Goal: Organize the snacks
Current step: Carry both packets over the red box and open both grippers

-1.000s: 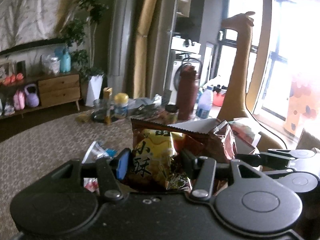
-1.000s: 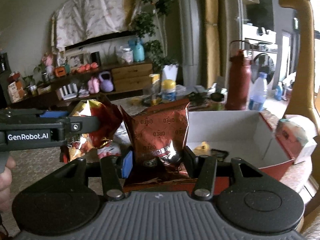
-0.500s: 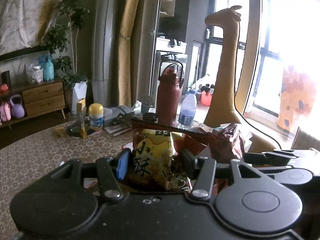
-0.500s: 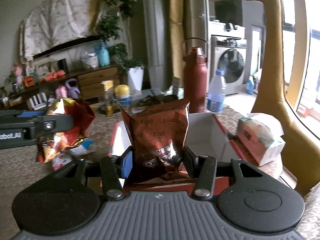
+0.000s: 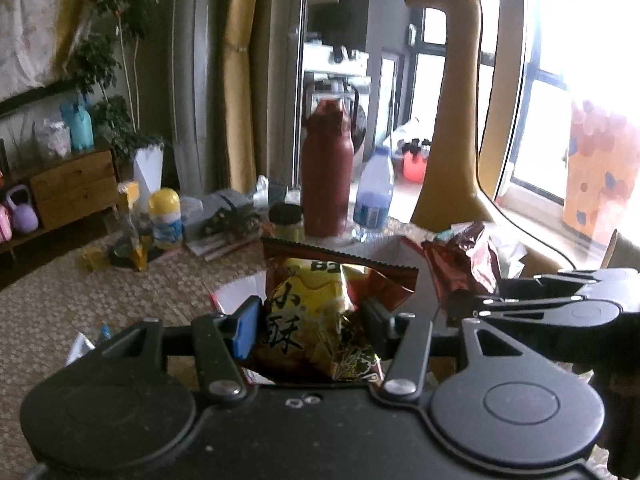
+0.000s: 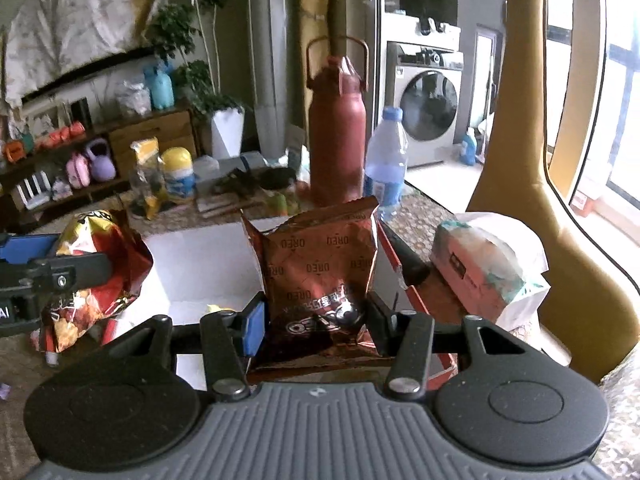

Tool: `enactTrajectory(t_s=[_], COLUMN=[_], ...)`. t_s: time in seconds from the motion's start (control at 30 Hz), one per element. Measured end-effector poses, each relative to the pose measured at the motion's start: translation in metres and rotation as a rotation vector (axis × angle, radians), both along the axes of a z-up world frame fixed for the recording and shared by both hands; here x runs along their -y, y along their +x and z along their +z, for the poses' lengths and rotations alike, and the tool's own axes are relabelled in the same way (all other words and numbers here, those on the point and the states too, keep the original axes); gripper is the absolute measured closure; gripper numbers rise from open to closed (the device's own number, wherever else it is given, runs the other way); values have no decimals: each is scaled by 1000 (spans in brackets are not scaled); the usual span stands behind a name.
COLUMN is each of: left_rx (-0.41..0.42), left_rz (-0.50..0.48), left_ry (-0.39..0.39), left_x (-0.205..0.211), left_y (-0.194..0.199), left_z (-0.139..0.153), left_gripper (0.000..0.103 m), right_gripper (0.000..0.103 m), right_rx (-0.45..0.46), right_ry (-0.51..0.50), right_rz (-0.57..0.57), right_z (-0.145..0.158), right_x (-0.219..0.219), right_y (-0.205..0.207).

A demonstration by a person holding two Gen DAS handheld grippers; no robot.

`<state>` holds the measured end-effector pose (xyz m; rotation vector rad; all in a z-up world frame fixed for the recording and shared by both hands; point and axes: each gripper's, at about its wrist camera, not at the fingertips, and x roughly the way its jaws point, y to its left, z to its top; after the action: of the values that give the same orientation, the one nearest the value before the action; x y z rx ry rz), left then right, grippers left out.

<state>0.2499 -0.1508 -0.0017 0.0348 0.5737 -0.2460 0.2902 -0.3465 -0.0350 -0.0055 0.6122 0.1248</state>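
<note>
The right tool clamps a brown Oreo bag upright between its fingers, over an open white box with red outer sides. At the left edge, the left tool grips a red and yellow snack bag beside the box. A tissue pack lies just right of the box. Behind stand a dark red flask and a water bottle, close together on the patterned surface.
</note>
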Motion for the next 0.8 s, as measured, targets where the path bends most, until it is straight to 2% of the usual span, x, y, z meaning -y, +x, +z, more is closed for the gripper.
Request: enactTrajectory(t_s=[0.3, 0.47, 0.8], left_rx=[-96, -131, -176], left_rz=[10, 7, 17], left_ry=[37, 96, 122], left_x=[21, 30, 40], left_y=[49, 71, 97], left_z=[-33, -51, -70], left_gripper=[50, 50, 50], right_gripper=[52, 52, 52], right_rx=[-92, -143, -203], right_ry=[-28, -67, -83], right_rz=[10, 24, 33], right_z=[-32, -53, -73], right_x=[7, 7, 4], right_y=[37, 50, 65])
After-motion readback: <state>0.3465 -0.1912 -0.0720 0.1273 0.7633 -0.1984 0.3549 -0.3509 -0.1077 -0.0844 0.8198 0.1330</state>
